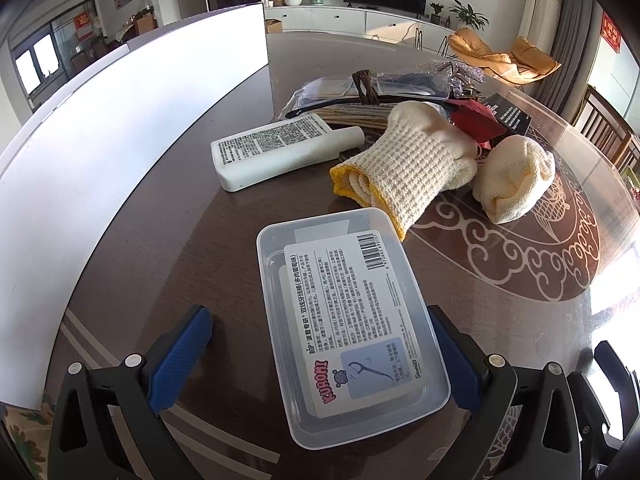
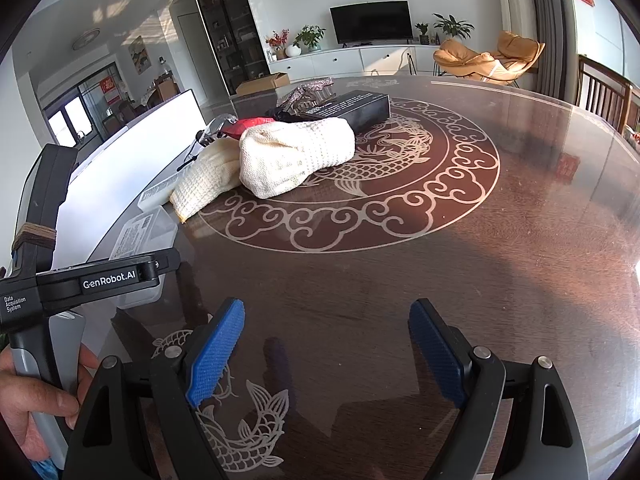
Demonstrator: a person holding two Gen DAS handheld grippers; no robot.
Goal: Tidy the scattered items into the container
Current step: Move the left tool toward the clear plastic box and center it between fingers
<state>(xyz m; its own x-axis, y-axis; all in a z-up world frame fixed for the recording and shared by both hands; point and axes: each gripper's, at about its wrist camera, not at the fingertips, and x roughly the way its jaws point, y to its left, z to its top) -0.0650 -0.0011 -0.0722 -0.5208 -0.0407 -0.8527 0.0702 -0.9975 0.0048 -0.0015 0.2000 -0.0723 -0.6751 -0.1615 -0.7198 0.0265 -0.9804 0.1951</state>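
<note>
Clear floss box (image 1: 352, 320) between spread left fingers (image 1: 180, 356) | right gripper (image 2: 326, 356) empty

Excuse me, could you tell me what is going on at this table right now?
A person is tidying a glass-topped table with a handheld gripper in each hand. The left gripper is open, its fingers on either side of a clear plastic floss-pick box without closing on it. The right gripper is open and empty over bare table. A white bottle, knit gloves and other clutter lie scattered beyond.
</note>
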